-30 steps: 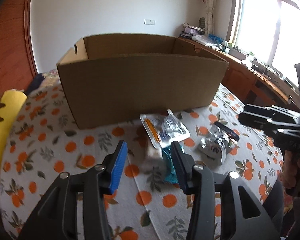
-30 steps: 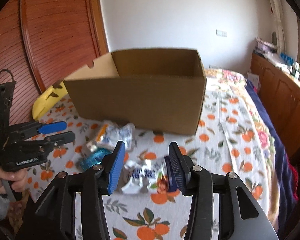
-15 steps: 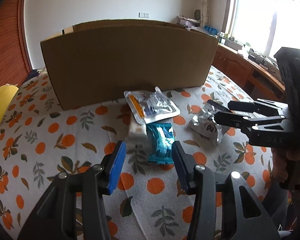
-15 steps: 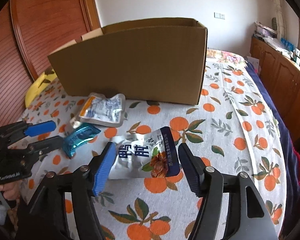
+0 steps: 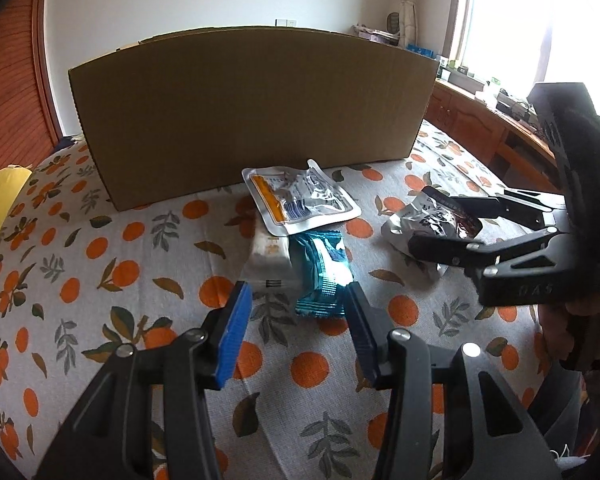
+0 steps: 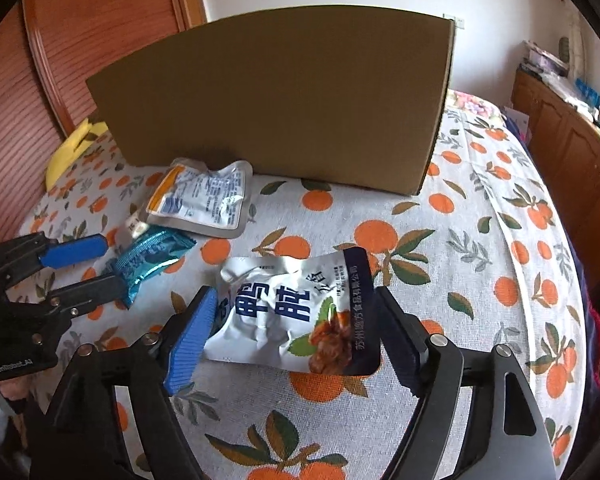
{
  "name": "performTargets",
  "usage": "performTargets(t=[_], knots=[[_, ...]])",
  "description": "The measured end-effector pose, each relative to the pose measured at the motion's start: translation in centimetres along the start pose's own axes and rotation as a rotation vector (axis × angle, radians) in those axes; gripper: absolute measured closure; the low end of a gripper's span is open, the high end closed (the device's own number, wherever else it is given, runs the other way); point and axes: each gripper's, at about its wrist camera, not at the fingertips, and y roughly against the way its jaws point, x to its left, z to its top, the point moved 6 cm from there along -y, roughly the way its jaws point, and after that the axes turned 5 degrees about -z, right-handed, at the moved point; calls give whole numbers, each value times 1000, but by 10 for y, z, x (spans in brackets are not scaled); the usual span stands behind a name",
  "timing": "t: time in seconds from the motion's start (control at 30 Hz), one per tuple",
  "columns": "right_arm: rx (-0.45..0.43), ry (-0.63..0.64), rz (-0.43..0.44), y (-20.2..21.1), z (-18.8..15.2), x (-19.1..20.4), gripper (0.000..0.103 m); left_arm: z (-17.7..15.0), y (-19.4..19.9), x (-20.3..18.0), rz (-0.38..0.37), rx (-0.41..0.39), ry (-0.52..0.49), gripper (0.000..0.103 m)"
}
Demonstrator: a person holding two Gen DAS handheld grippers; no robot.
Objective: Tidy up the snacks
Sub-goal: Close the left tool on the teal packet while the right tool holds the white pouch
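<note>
A tall cardboard box (image 5: 252,116) stands on the orange-print cloth, also in the right wrist view (image 6: 284,100). In front lie a clear pouch with an orange stripe (image 5: 300,200), a white packet (image 5: 270,258) and a teal packet (image 5: 324,272). My left gripper (image 5: 296,308) is open, its fingers either side of the near ends of the teal and white packets. My right gripper (image 6: 296,320) is open around a silver packet with blue characters (image 6: 292,312), which lies on the cloth between the fingers. That packet also shows in the left wrist view (image 5: 428,224).
A yellow cushion (image 5: 0,200) lies at the left edge of the bed. A wooden sliding door (image 6: 80,40) is behind on the left. A wooden cabinet (image 6: 572,136) with clutter runs along the right under the window. The bed edge drops off at the right.
Both grippers have come down and forward toward the cloth. The left one now straddles the teal and white packets; the right one has opened wider and straddles the silver packet.
</note>
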Motion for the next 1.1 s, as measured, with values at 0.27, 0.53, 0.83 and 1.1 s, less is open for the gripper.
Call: performTargets(t=[0.27, 0.53, 0.83, 1.1], knots=[[5, 15, -34, -2, -1, 1, 19, 6, 4, -11, -31, -18, -4, 55], [2, 10, -40, -2, -2, 2, 20, 20, -8, -31, 17, 26, -81, 63], [1, 20, -30, -1, -2, 3, 20, 20, -25, -27, 67, 90, -91, 65], [-5, 8, -14, 0, -3, 2, 20, 21, -32, -29, 103, 110, -135, 65]])
